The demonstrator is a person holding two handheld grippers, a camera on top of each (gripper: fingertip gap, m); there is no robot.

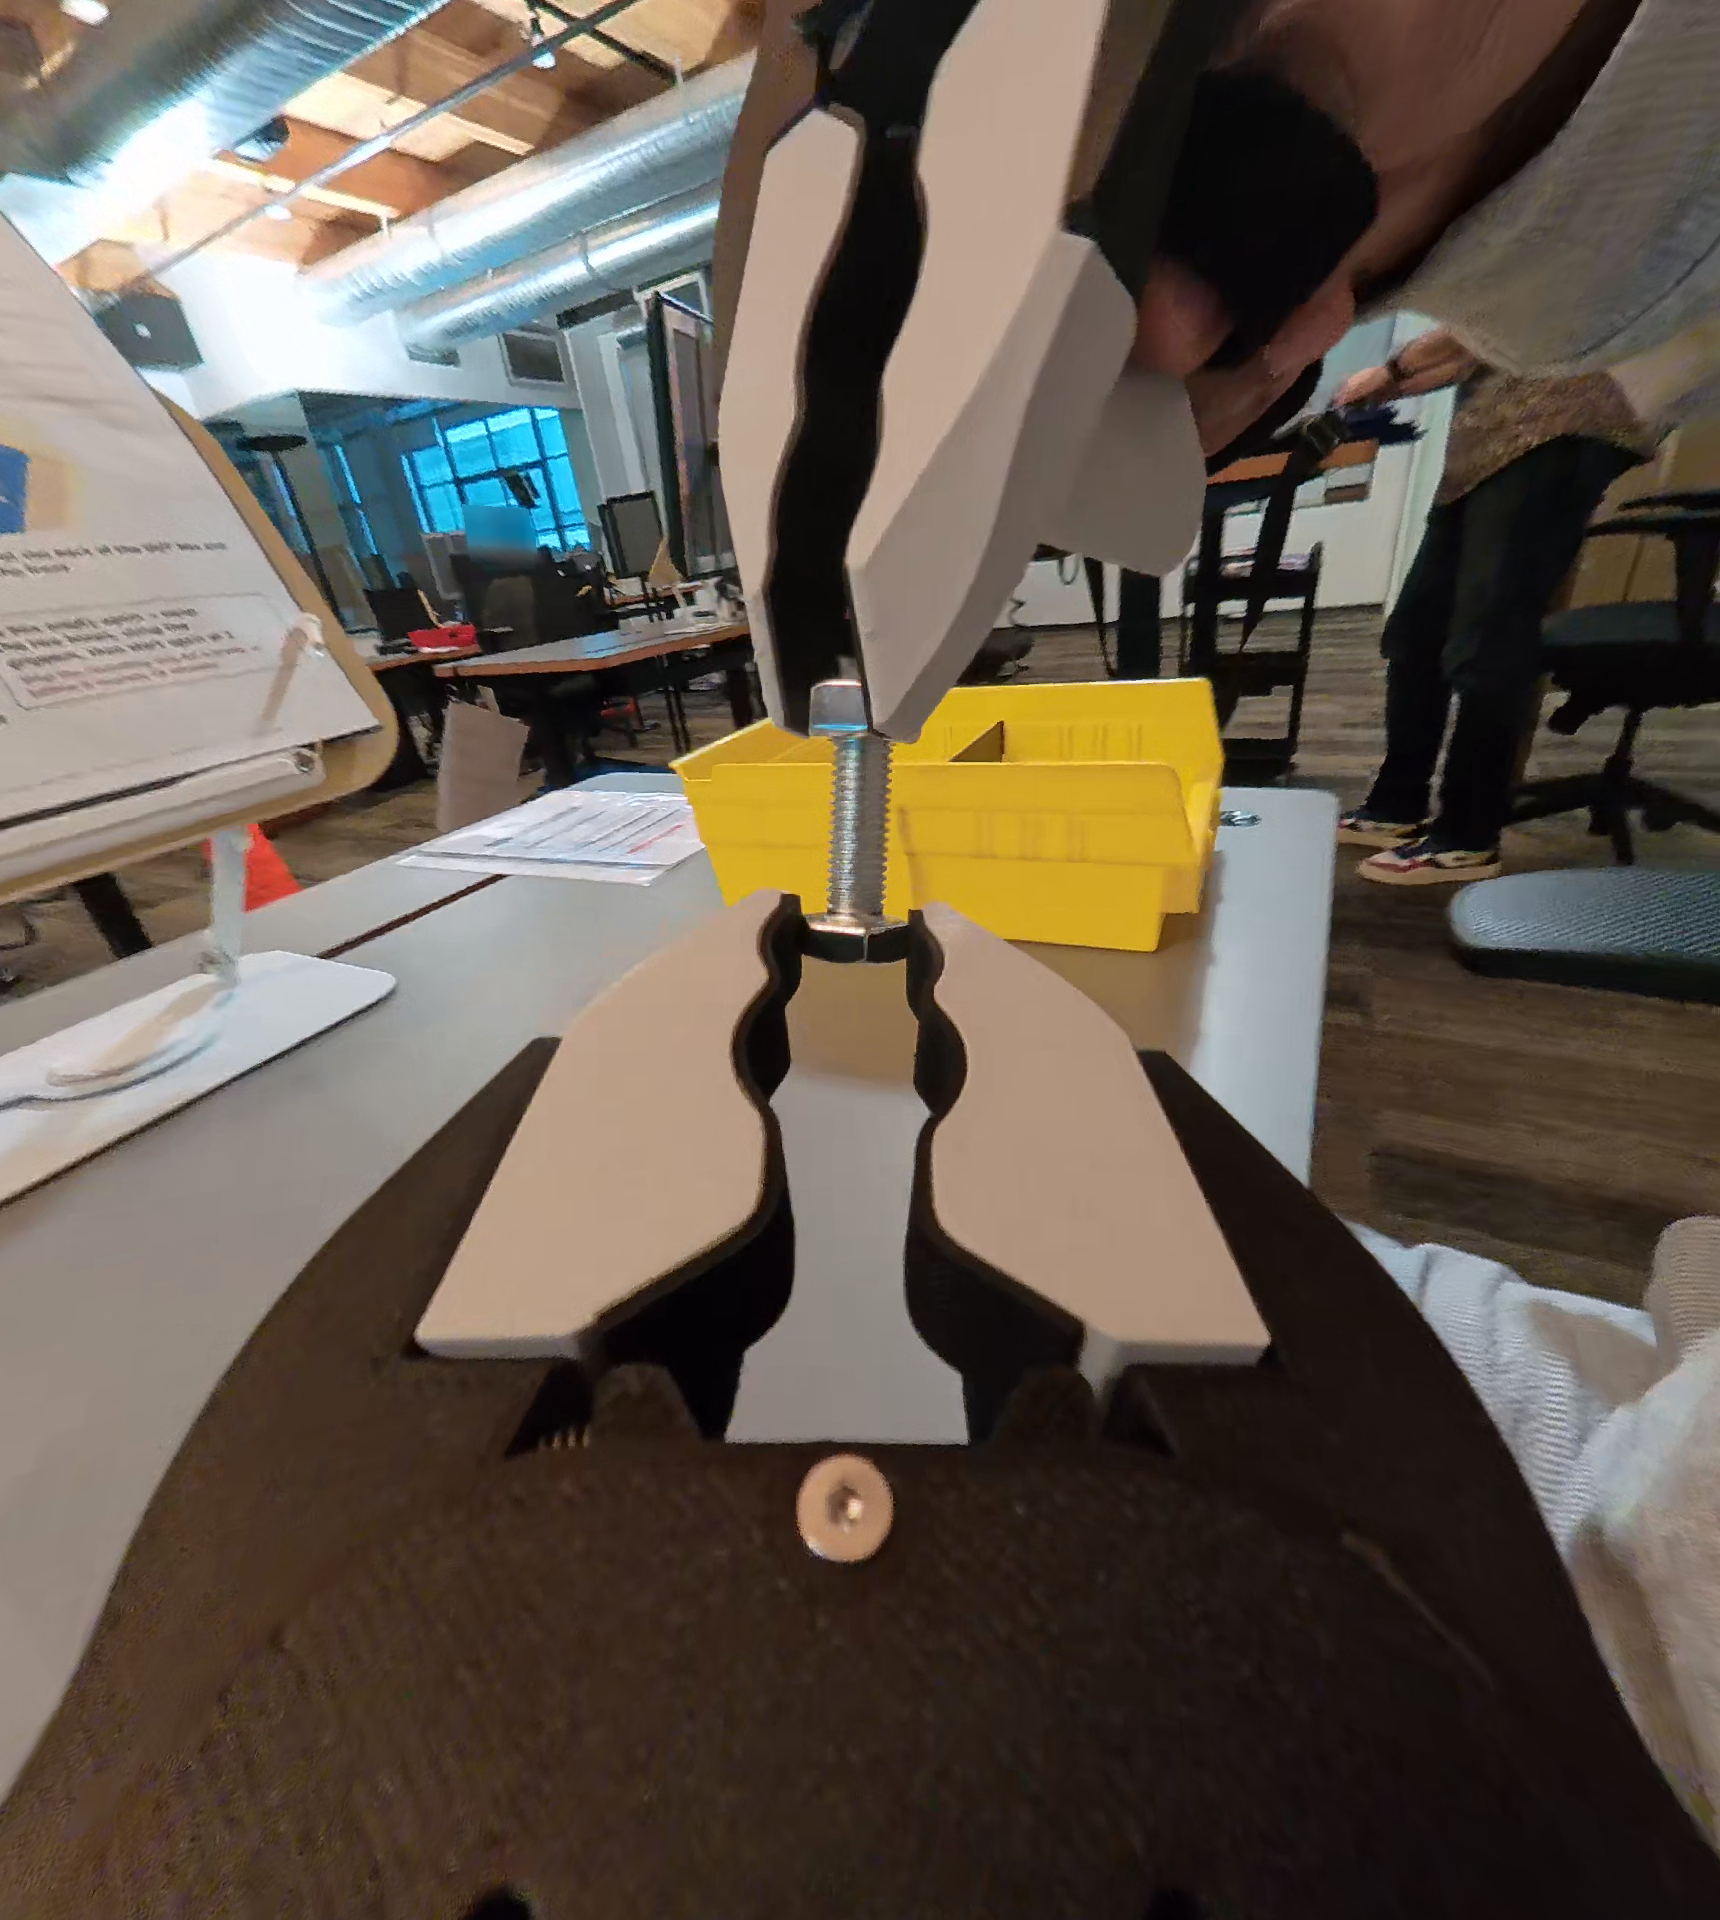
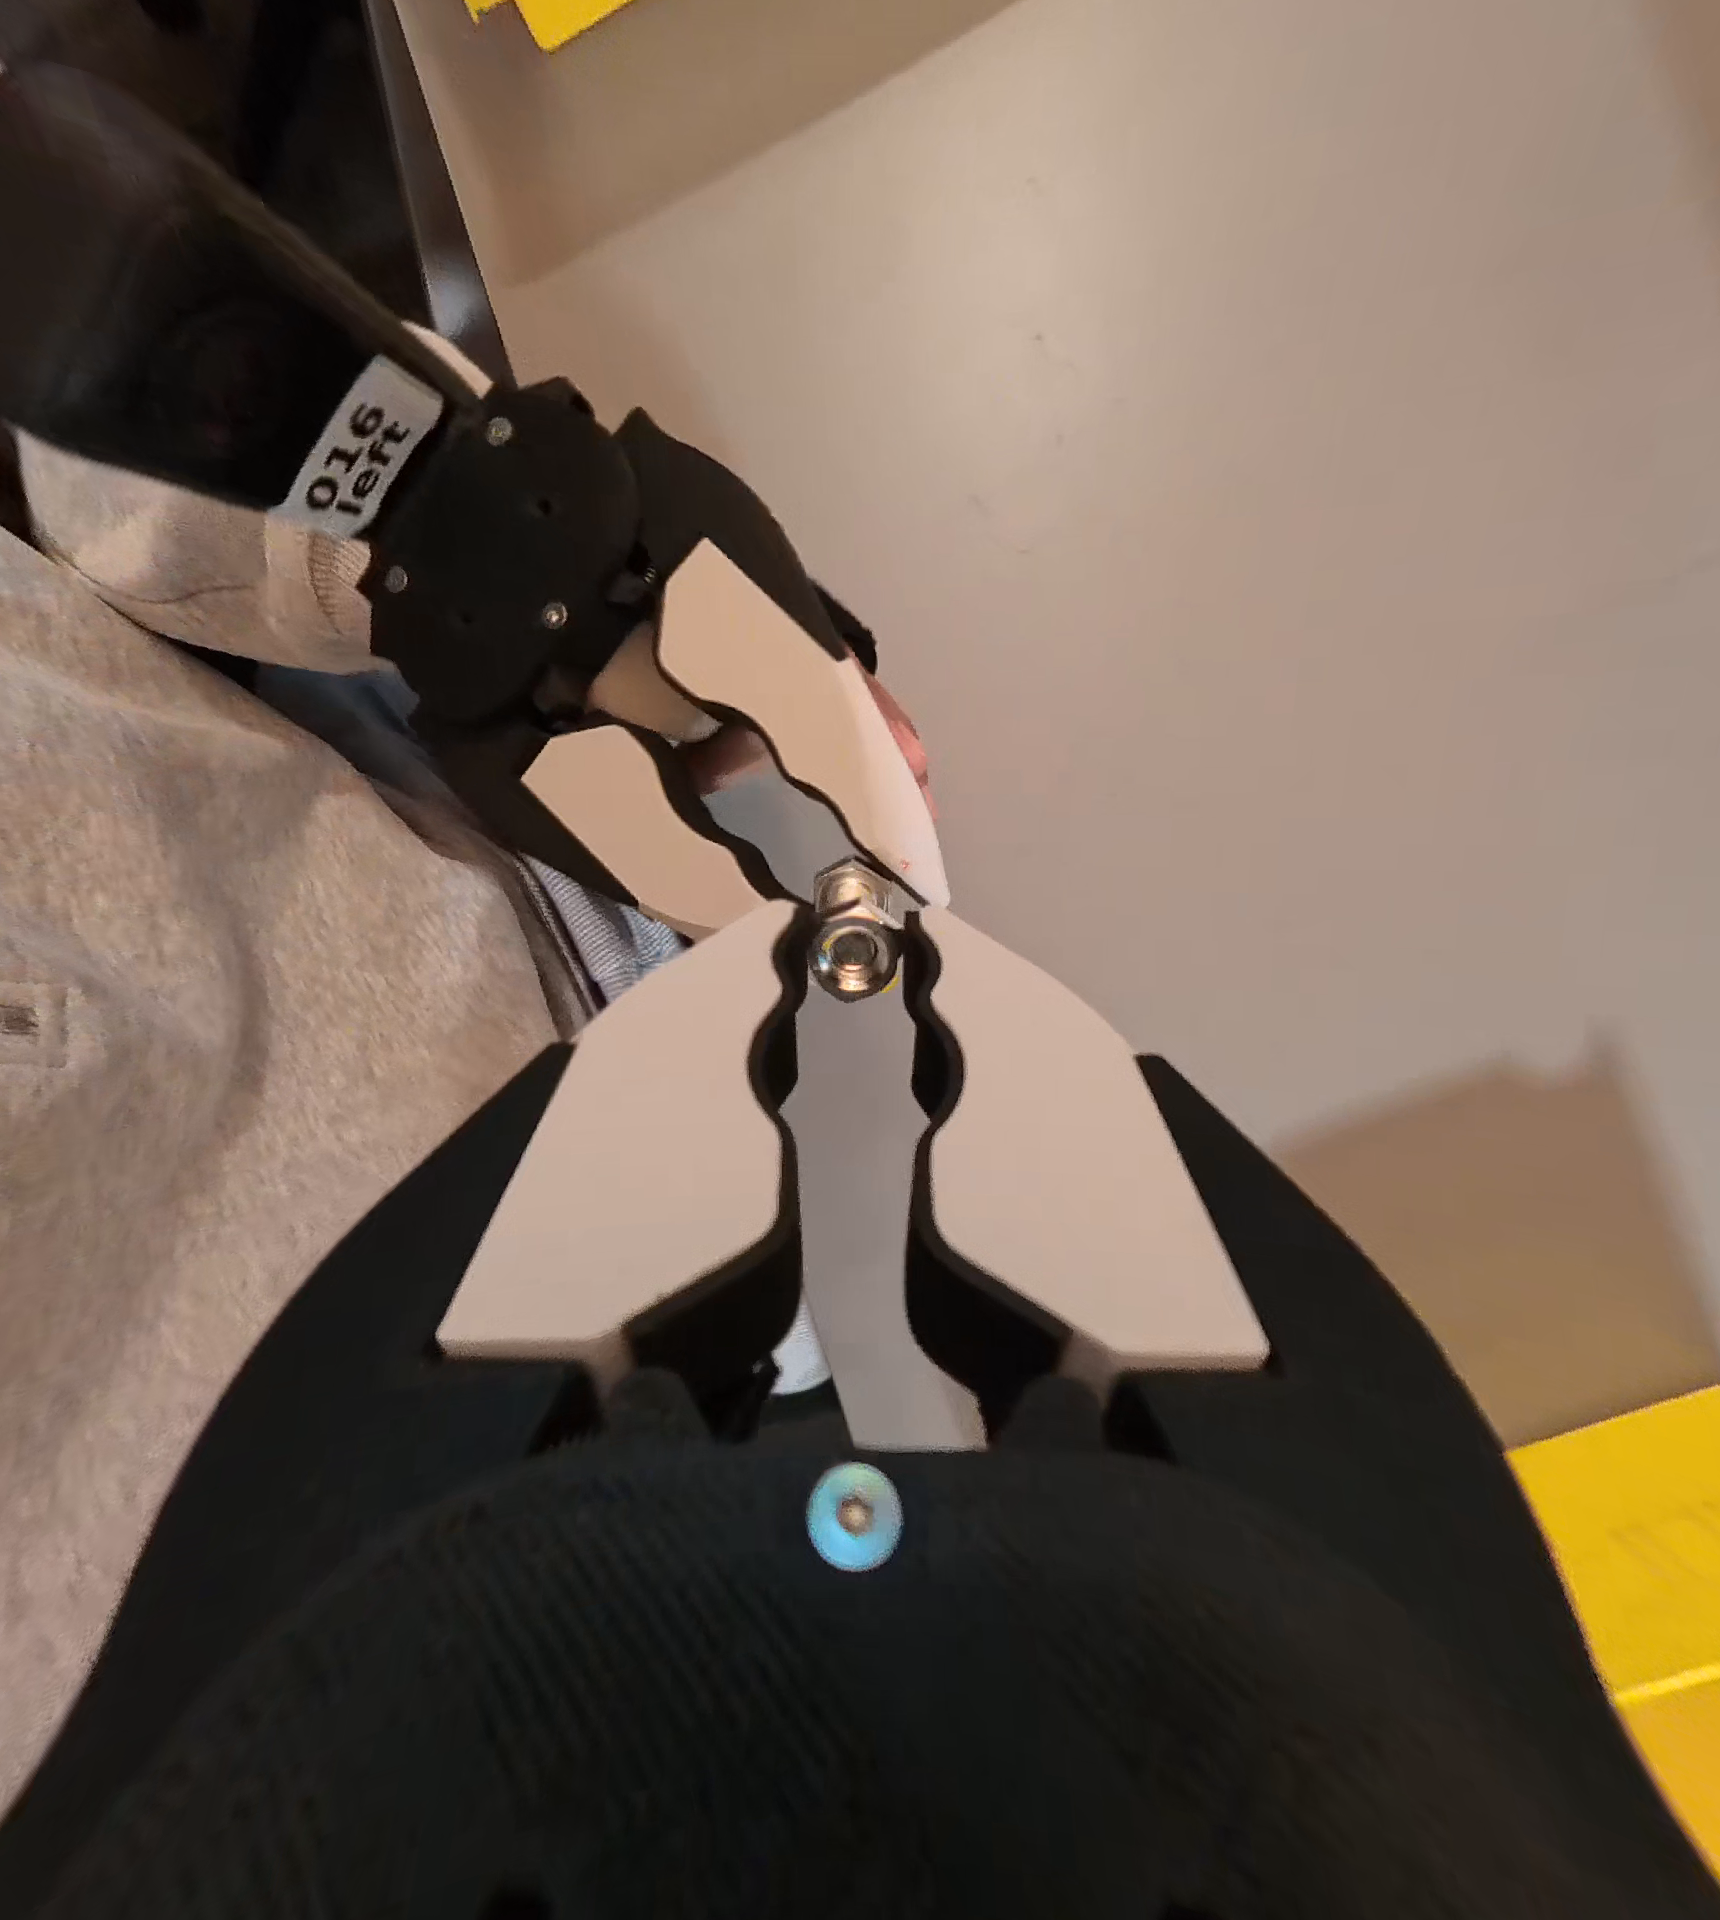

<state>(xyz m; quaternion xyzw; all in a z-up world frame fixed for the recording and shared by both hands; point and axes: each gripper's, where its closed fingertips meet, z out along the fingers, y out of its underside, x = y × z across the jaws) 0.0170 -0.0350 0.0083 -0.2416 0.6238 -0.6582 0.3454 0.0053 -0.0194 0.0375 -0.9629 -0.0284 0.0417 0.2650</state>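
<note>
Left wrist view: the left gripper (image 1: 851,935) is closed on a hex nut (image 1: 851,943), pinched between its two fingertips at the 12 o'clock end of the fingers. A silver bolt (image 1: 854,810) stands upright out of the nut, long axis vertical, threads exposed between nut and head. The right gripper (image 1: 840,696) descends from 12 o'clock, its fingers closed on the bolt's hex head. The two grippers thus meet nearly at right angles, joined by the bolt.

Right wrist view: the right gripper (image 2: 854,951) looks down the bolt's axis, so the bolt head (image 2: 854,956) appears end-on between its fingertips; the left gripper (image 2: 861,883) enters from 10 o'clock, holding the nut (image 2: 851,894) just beyond.

Surroundings: a yellow bin (image 1: 1022,821) sits on the grey counter (image 1: 212,1247) directly behind the bolt at 12 o'clock, near but apart. A document stand (image 1: 108,623) occupies 9 to 10 o'clock; loose papers (image 1: 565,831) lie at 11 o'clock. The counter edge (image 1: 1318,987) runs at 2 o'clock, with open floor beyond. The space about the bolt itself is free, save for a grey sleeve (image 2: 160,935) close at 9 o'clock.
</note>
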